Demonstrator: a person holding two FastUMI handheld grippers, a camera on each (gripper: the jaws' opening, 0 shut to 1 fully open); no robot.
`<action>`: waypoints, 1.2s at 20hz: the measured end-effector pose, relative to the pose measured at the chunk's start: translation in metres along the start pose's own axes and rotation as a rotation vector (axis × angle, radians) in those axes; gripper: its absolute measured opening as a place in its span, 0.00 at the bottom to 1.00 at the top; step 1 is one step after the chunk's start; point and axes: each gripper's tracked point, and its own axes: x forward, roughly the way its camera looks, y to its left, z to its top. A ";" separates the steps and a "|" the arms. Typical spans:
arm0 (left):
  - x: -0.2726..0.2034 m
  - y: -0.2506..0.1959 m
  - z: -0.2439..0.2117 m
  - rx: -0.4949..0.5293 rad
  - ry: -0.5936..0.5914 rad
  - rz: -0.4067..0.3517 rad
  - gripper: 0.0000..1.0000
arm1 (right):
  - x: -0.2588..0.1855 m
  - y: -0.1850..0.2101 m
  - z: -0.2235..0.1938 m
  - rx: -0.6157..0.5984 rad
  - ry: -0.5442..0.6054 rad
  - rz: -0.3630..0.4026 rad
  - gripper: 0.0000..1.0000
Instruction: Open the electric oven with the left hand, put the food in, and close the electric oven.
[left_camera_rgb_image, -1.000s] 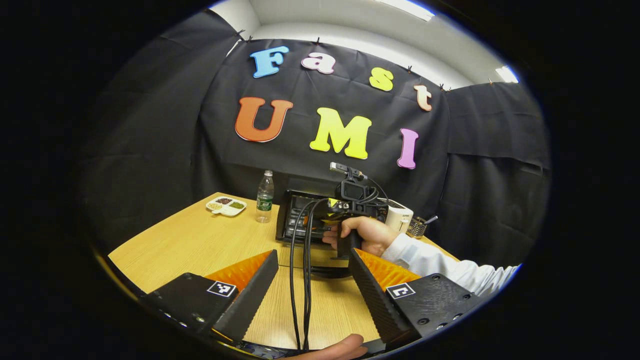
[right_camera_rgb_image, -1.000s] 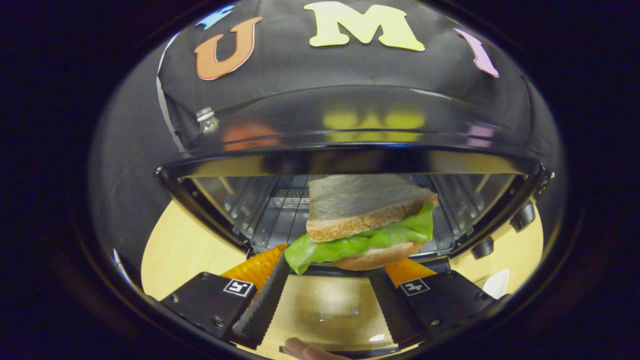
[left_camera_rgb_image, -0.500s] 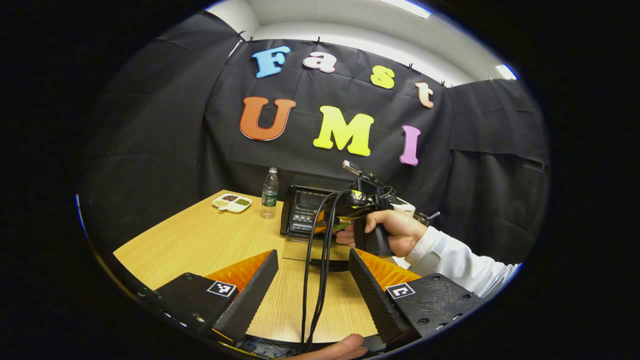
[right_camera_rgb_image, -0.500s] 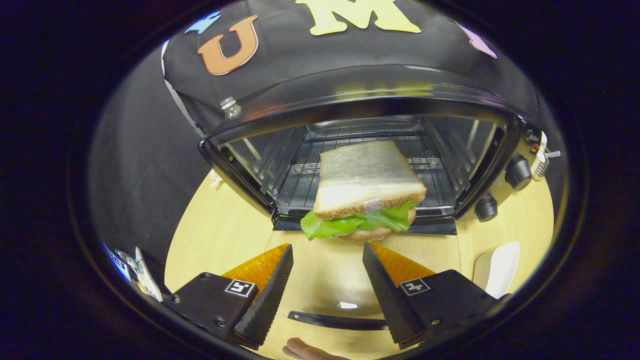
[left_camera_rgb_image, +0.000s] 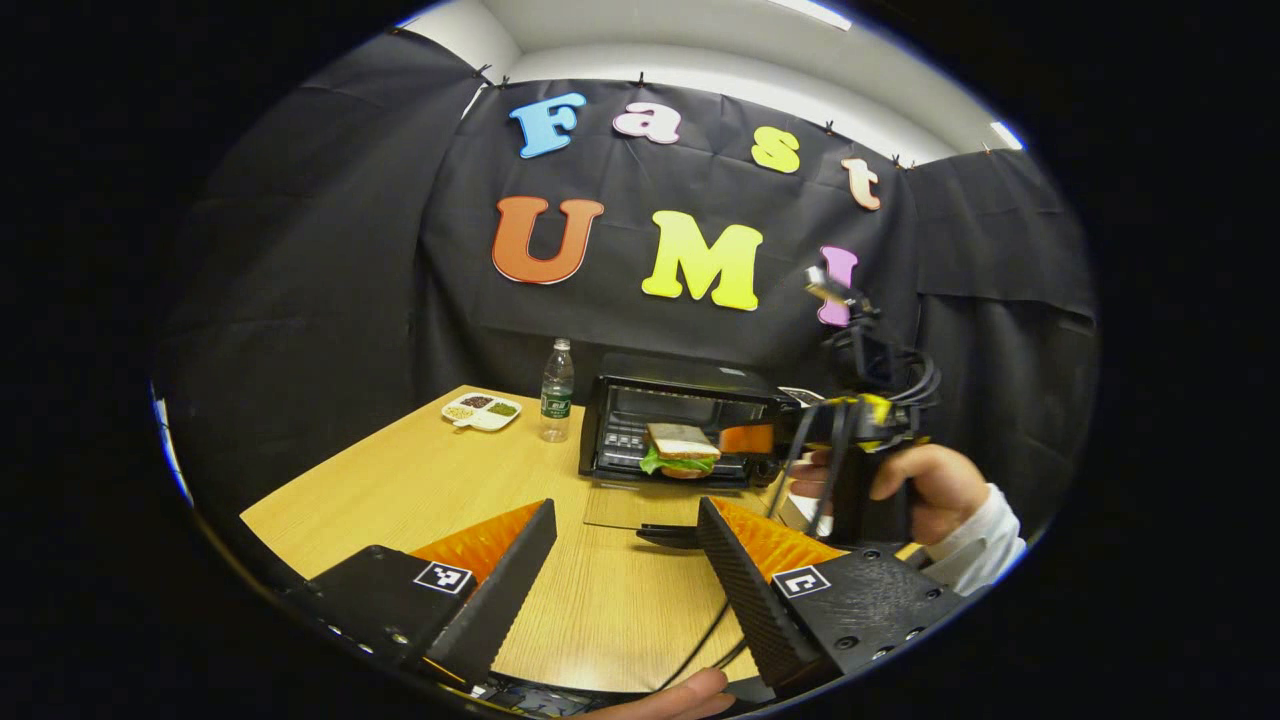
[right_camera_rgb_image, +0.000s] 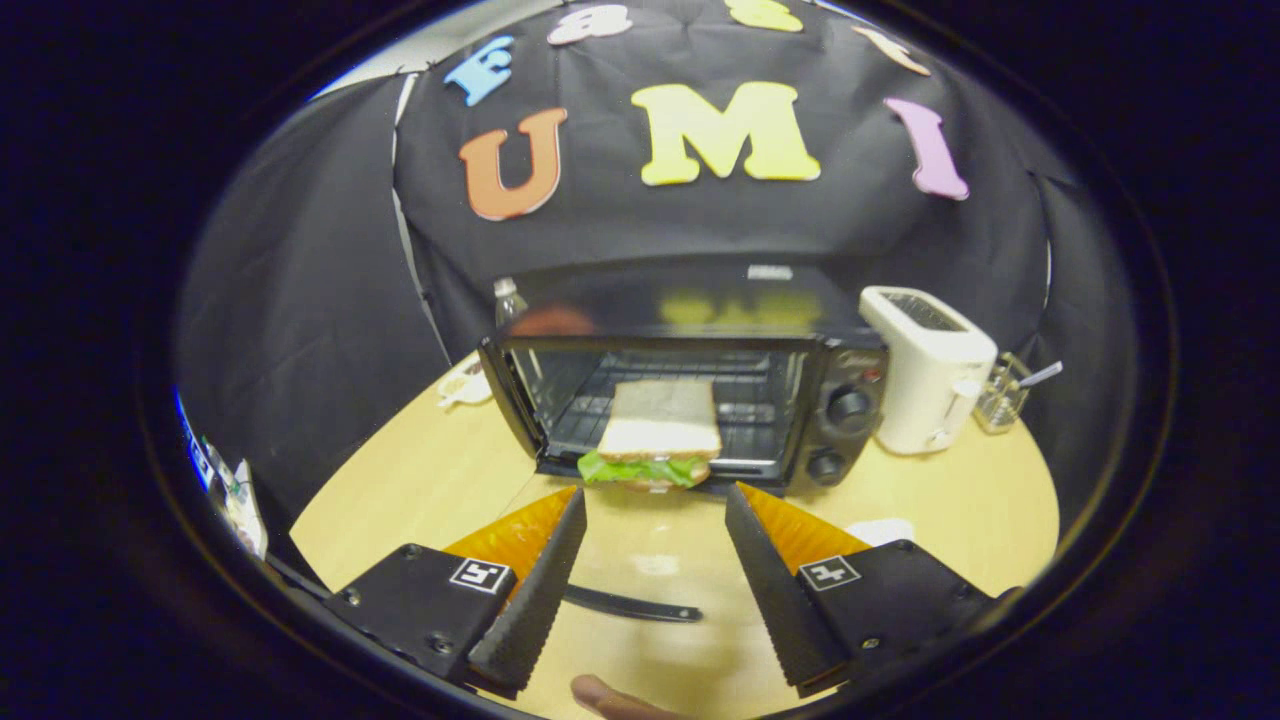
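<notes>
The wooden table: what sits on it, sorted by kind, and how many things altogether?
Kitchen appliances: 2, the black electric oven with its glass door folded down, and the white toaster.
Food: 2, the lettuce sandwich on the oven's rack, and the white divided dish of snacks.
Drink containers: 2, the clear plastic water bottle and the glass with a spoon.
Total: 6.

We see the lettuce sandwich inside the open black electric oven near the wooden table's far edge. A white toaster stands right of it, a clear plastic bottle left.
</notes>
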 end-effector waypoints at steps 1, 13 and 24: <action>0.006 -0.001 -0.002 0.004 0.011 0.003 0.93 | -0.017 -0.006 0.009 0.003 -0.043 -0.002 0.90; 0.106 -0.067 -0.106 0.048 0.316 -0.066 0.94 | -0.207 -0.083 0.089 -0.008 -0.437 -0.016 0.90; 0.167 -0.072 -0.180 0.054 0.592 0.046 0.94 | -0.314 -0.182 0.087 -0.010 -0.643 -0.210 0.90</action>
